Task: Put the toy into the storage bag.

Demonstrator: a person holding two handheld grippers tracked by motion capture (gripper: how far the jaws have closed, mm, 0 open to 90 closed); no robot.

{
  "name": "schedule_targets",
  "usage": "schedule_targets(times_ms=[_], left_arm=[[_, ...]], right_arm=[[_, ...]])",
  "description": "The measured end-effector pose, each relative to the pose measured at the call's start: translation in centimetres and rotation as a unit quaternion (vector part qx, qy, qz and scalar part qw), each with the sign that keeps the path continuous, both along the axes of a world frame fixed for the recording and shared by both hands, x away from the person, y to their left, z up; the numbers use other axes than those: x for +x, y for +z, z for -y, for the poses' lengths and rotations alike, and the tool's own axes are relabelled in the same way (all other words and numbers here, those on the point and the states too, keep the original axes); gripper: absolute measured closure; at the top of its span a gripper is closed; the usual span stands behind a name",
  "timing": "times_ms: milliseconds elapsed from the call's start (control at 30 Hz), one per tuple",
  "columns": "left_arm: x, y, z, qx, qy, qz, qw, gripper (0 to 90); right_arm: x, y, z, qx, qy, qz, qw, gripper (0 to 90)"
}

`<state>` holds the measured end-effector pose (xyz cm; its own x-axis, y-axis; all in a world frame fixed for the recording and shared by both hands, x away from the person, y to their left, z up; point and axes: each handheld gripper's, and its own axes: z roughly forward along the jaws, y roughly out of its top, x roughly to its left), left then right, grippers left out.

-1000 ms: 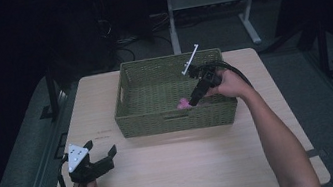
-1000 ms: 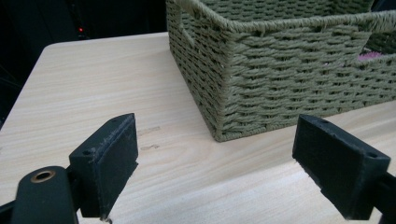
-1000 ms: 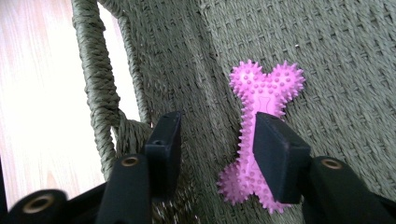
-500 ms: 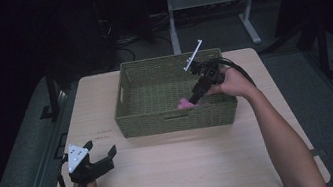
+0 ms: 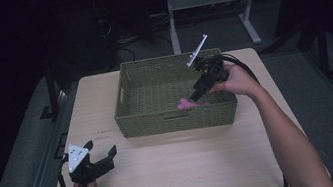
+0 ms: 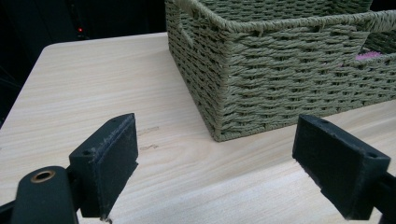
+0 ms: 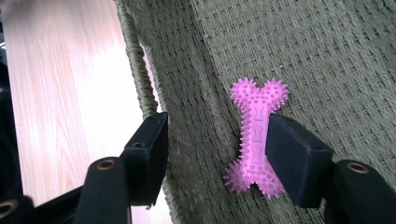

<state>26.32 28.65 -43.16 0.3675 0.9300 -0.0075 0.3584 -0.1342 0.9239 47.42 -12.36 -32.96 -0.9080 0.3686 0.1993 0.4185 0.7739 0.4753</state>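
Right gripper [image 5: 200,89] is over the near-right part of the basket [image 5: 174,122], jaws parted and just been opening. The pink bone toy [image 7: 256,140] lies flat on the basket floor between them, so it's released, not gripped. In the right gripper view one pad [image 7: 293,156] sits right at the bone's edge, maybe touching it, I can't tell; the other jaw stands off it, close to the basket's near wall.

Left gripper [image 5: 95,163] is parked wide open on the table [image 5: 177,173], well in front of the basket's left corner, holding nothing.

My read on the risks from here:
- The toy is covered in soft spikes. If that pad is in contact when I lift, the spikes could catch and the bone gets dragged or flipped, maybe carried up toward the rim. Cause: jaws not parted enough before pulling away.
- The off-side jaw is near the woven wall. A slanted exit could hook the rim and shove the basket across the table; it looks light and nothing pins it.
- My cable [image 5: 244,68] loops over the basket's right rim, so a fast pull could tug the basket too.

Fix as I see it: open wider, then lift straight up from the basket floor.
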Motion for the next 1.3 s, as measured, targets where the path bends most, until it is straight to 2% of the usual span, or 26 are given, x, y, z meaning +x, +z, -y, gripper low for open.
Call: schedule_targets(times_ms=[567, 900, 1300], left_arm=[[0.1, 0.0, -0.1, -0.001, 0.000, 0.000, 1.0000, 13.7], [0.2, 0.0, -0.3, -0.001, 0.002, 0.000, 1.0000, 13.7], [0.2, -0.1, 0.1, 0.004, 0.000, -0.001, 1.0000, 13.7]], right_arm=[[-1.7, 2.2, 0.3, 0.019, 0.008, 0.018, 0.9996, 37.4], [-3.9, 3.9, 1.2, 0.030, 0.010, 0.031, 0.9990, 36.1], [-5.9, 3.4, 1.9, 0.043, 0.015, 0.035, 0.9984, 35.0]])
